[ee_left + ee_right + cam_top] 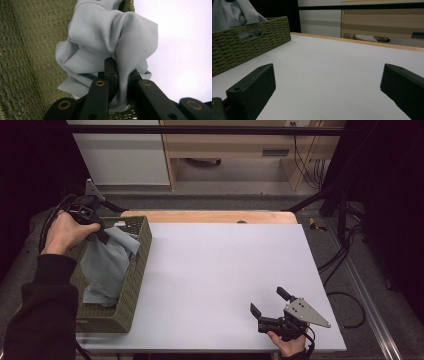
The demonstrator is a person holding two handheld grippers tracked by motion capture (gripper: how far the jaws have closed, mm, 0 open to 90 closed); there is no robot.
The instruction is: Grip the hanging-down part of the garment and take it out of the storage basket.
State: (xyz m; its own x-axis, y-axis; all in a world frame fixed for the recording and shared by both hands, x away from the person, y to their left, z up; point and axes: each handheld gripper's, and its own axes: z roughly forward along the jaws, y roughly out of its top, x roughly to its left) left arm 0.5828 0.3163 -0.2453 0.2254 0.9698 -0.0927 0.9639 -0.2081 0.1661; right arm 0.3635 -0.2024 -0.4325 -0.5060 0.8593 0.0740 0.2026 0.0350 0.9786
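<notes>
The left gripper pinched the grey cloth over the woven basket at nine o'clock, apparently lifting it out, while the right gripper waited wide open at five o'clock.

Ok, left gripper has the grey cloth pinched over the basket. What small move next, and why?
Probably lift the left gripper straight up a little. Its jaws are shut on a fold of the grey cloth, but most of the cloth hangs inside the woven basket. The right gripper rests open on the white table, free to help.
</notes>
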